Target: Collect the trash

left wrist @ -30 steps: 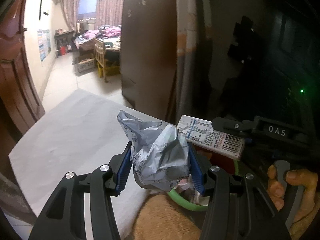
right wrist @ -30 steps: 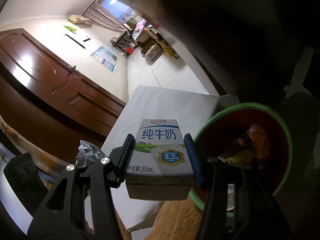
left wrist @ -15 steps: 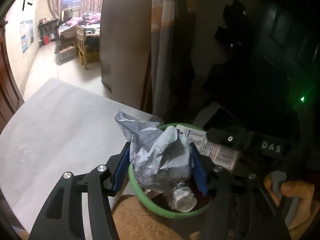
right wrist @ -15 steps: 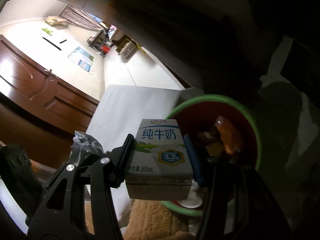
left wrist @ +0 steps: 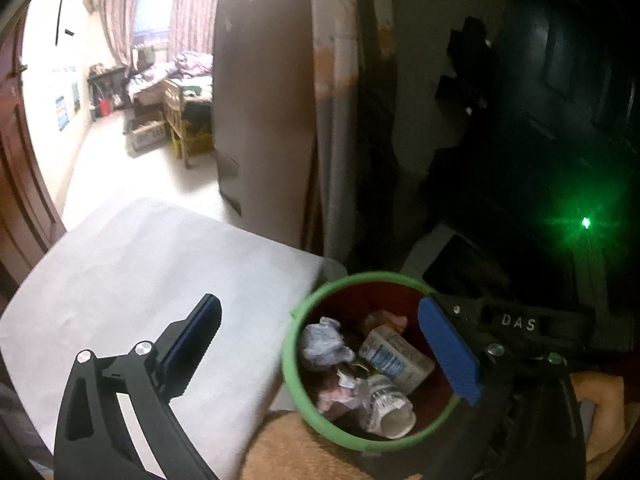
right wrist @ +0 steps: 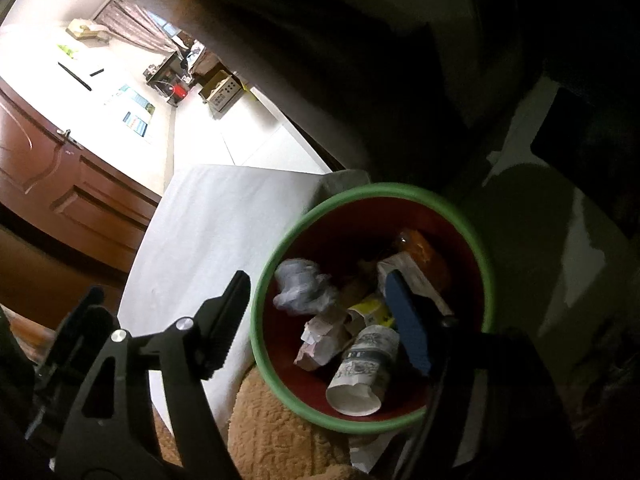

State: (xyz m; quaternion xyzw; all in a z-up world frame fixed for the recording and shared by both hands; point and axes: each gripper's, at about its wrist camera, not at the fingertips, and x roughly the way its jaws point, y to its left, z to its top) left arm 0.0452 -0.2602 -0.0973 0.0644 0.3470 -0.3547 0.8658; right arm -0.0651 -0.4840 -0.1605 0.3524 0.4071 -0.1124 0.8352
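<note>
Both claws, left claw (left wrist: 320, 356) and right claw (right wrist: 320, 320), just opened, empty, over bin (right wrist: 486, 248) off bench (left wrist: 140, 264) corner: paper wad (right wrist: 302, 286), carton (right wrist: 416, 276) dropped in.

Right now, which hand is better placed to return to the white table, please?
Left, likely: both jaws just opened further, empty; left gripper sits half over the white table, right gripper centres above the bin.

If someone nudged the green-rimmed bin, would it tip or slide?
The bin looks like thin plastic and holds only light scraps: a paper wad and a small bottle. So it is probably light and would slide easily. It looks deep, so a push at the rim might tip it.
</note>
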